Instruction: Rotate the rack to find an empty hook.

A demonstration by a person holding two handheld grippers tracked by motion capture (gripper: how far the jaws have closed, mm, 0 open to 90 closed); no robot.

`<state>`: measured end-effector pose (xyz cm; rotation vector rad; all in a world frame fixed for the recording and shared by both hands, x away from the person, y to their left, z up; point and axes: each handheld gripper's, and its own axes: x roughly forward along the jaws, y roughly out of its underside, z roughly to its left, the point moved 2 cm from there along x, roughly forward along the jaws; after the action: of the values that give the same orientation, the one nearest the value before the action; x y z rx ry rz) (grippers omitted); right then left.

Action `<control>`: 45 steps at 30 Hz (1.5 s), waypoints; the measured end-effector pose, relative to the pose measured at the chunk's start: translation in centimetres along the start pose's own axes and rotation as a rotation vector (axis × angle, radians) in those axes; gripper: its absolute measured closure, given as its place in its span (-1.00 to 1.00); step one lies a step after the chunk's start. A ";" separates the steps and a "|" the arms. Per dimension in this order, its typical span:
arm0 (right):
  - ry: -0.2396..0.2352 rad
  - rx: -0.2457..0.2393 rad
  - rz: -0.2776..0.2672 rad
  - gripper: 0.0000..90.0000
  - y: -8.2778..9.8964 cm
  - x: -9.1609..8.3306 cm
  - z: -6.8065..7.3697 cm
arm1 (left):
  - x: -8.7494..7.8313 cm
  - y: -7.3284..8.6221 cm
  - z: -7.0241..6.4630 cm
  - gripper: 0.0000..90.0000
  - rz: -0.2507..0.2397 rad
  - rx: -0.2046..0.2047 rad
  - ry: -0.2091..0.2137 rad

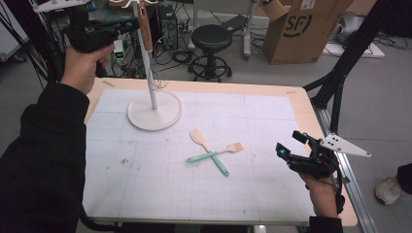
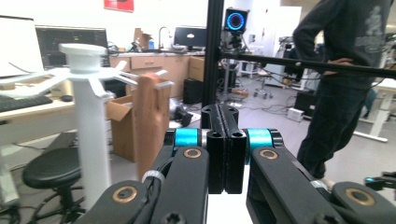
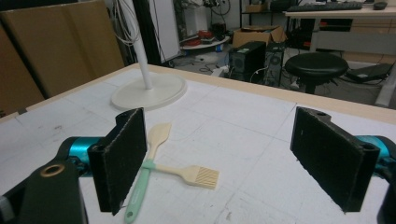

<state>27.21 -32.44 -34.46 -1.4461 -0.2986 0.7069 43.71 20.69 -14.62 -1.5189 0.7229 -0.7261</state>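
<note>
— Wooden, that handle [image 1: 144, 30]: it hung from the white rack [image 1: 153, 87] near the top of its post, wire whisk [image 1: 159, 81] head dangling lower down. I had the left gripper [image 1: 130, 23] raised just beside it, jaws pressed flat together with nothing between them.

— And your right?

— My right gripper [image 1: 290, 147] sat low over the near right part of the table [image 1: 272, 194], jaws spread wide and empty.

— What lay on the mat?

— A spatula [image 1: 208, 150] and a pastry brush [image 1: 215, 153], both green-handled, crossed and touching mid-table, between the rack's round base and my right gripper.
</note>
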 end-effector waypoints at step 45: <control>0.000 -0.021 -0.001 -0.61 -1.0 -0.4 0.9 | 0.0 -0.3 -0.6 1.00 -0.026 0.018 -0.024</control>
<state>26.63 -31.96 -33.30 -1.4659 -0.3072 0.7046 43.26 20.36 -14.32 -1.5206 0.6785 -0.7307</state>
